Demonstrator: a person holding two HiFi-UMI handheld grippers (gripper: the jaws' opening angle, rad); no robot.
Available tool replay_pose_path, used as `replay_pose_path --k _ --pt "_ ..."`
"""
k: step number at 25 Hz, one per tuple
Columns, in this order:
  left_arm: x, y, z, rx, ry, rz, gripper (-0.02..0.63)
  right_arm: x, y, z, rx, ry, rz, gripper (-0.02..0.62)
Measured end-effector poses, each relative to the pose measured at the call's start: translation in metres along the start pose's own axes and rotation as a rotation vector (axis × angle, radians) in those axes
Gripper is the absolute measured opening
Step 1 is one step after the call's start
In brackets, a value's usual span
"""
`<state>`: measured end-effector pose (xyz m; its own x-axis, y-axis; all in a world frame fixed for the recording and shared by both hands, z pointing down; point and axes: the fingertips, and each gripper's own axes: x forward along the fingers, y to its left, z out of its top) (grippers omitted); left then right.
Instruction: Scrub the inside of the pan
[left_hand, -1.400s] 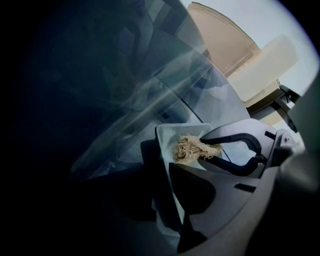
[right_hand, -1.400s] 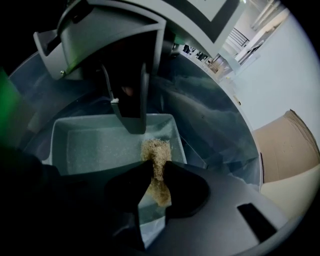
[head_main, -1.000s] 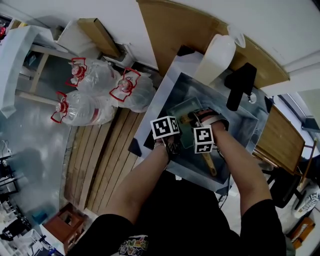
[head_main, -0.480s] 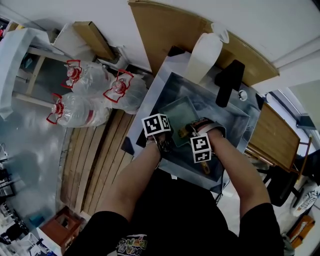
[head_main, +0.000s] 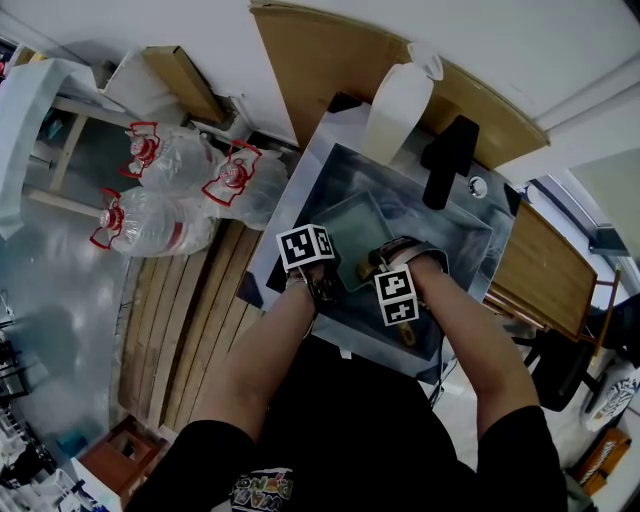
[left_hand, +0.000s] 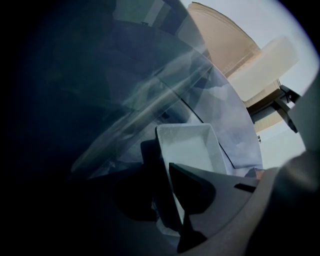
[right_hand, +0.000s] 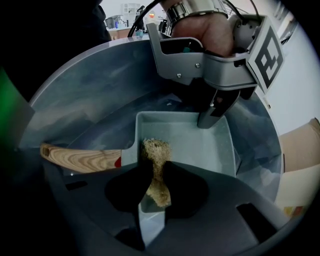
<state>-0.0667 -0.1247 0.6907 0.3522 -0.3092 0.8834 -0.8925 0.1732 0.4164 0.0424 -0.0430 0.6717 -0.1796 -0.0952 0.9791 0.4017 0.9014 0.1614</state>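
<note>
— Both sets of fingers are closed on something. Your right gripper (right_hand: 156, 175) pinches the tan scrubber (right_hand: 156, 150), and your left gripper (left_hand: 170, 200) clamps the pan (left_hand: 187, 145) by its wall.

— Agreed. Your right hand has just slid across the pan toward the wooden handle (right_hand: 80, 159) side while your left stayed put. That looks like one scrubbing stroke ending, and much of the floor probably still needs passes.

— The pan sits inside the sink (head_main: 470, 235). From your head you see only the two marker cubes (head_main: 305, 247) over it, and the scrubber is hidden there.

— Only your right gripper view shows the fibres, seemingly on the pan floor by the handle-side wall. Farther off, a white bottle (head_main: 398, 110) stands at the sink's far edge.
</note>
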Motion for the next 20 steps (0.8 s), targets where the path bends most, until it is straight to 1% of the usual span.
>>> replay_pose_path --k 3,5,8,11,12,16,20 --pt "0.000 0.000 0.000 -0.001 0.000 0.000 0.080 0.000 0.000 0.000 0.010 -0.001 -0.003 0.092" --pt "0.000 -0.001 -0.001 -0.001 0.000 0.000 0.080 -0.001 -0.003 0.000 0.051 -0.018 -0.023 0.094" --pt "0.000 0.000 -0.001 0.001 0.001 0.003 0.080 -0.003 -0.018 -0.004 0.143 -0.057 -0.103 0.097" --pt "0.000 0.000 -0.001 0.000 0.003 0.005 0.080 -0.013 -0.050 -0.012 0.198 -0.073 -0.234 0.097" --pt "0.000 0.000 0.000 0.001 0.002 0.005 0.080 -0.016 -0.061 -0.015 0.210 -0.074 -0.266 0.097" --pt "-0.001 0.000 -0.001 0.000 0.003 0.005 0.080 -0.013 -0.088 -0.018 0.252 -0.080 -0.305 0.097" --pt "-0.001 -0.001 -0.001 -0.001 0.004 0.005 0.080 -0.006 -0.113 -0.016 0.239 -0.069 -0.344 0.097"
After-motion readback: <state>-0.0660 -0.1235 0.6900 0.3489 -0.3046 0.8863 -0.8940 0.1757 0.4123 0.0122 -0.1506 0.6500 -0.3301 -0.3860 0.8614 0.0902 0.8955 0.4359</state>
